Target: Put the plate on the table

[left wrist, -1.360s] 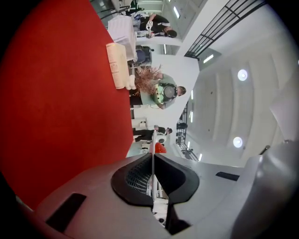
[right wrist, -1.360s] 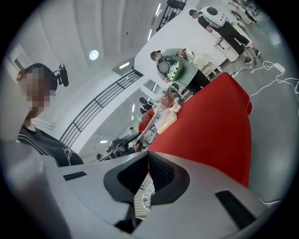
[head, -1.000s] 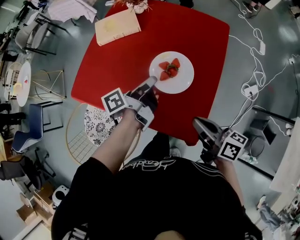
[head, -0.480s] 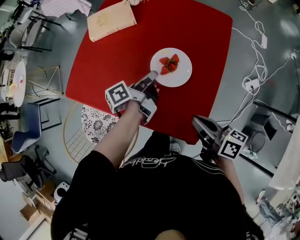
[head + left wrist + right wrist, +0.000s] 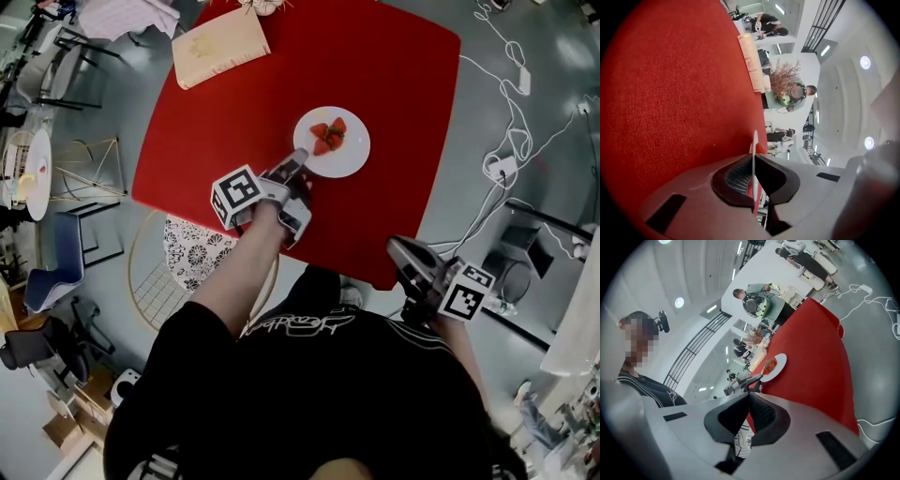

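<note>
Head view: the white plate is over the middle of the red table, with a few strawberries piled on it. The left gripper comes in from the near side and has the plate by its near-left rim. Can't really tell from up here if the plate is flat on the cloth or a hair above it.

Left gripper view makes the grip clear: the jaws are pinched onto the thin white rim, which sticks out edge-on between the pads, red cloth filling the left side.

The right gripper hangs off the near edge of the table, well apart from the plate, beside the person's body. In the right gripper view its jaws are pressed together with nothing in them, and past them you can see the plate and the left gripper holding it.

Other stuff: a tan book lies at the far left corner of the table, a wire stool stands by the near-left corner, and white cables trail on the floor at right.
</note>
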The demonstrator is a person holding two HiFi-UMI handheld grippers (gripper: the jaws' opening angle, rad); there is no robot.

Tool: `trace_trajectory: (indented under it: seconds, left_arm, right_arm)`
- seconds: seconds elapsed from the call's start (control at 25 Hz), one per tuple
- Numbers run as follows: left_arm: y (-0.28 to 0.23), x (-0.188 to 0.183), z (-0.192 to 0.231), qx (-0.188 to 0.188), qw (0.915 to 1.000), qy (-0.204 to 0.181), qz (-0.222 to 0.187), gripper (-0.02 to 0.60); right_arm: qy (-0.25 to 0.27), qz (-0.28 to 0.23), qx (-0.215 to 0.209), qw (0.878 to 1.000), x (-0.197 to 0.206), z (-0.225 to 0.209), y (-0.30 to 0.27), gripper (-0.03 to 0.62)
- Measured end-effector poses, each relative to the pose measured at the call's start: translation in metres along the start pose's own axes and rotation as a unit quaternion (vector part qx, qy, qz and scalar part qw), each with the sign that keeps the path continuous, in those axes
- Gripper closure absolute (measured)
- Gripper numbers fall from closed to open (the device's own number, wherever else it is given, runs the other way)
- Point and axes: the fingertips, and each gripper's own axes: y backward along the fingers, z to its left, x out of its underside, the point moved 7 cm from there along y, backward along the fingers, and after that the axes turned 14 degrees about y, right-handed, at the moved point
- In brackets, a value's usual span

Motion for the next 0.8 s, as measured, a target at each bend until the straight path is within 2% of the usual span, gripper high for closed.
trace_trajectory:
  seconds: [0.2,0.4,0.56,0.68,0.8]
  left_arm:
    - [0.001,-0.001,0.004,-0.01,0.9998,0.015,-0.012,0.563]
    - [0.002,0.0,0.003,-0.043,0.9986,-0.002,-0.03,0.563]
    - [0.0,0.001,0.001,-0.052,0.9976,0.006,-0.046,0.559]
    - [-0.001,0.002,-0.006,-0.044,0.9977,0.004,-0.05,0.459]
    - [-0.003,0.003,-0.007,-0.041,0.9979,0.007,-0.05,0.424]
  right_arm:
    - [-0.005,-0.004,0.003,1.0,0.004,0.001,0.003,0.586]
    - [-0.022,-0.007,-0.005,1.0,0.011,0.005,0.001,0.586]
    - [-0.028,-0.01,-0.001,1.0,0.012,0.003,0.007,0.586]
    - [-0.03,-0.01,0.003,0.999,0.014,0.002,0.012,0.586]
    - [-0.038,-0.012,0.007,0.999,0.018,0.0,0.016,0.586]
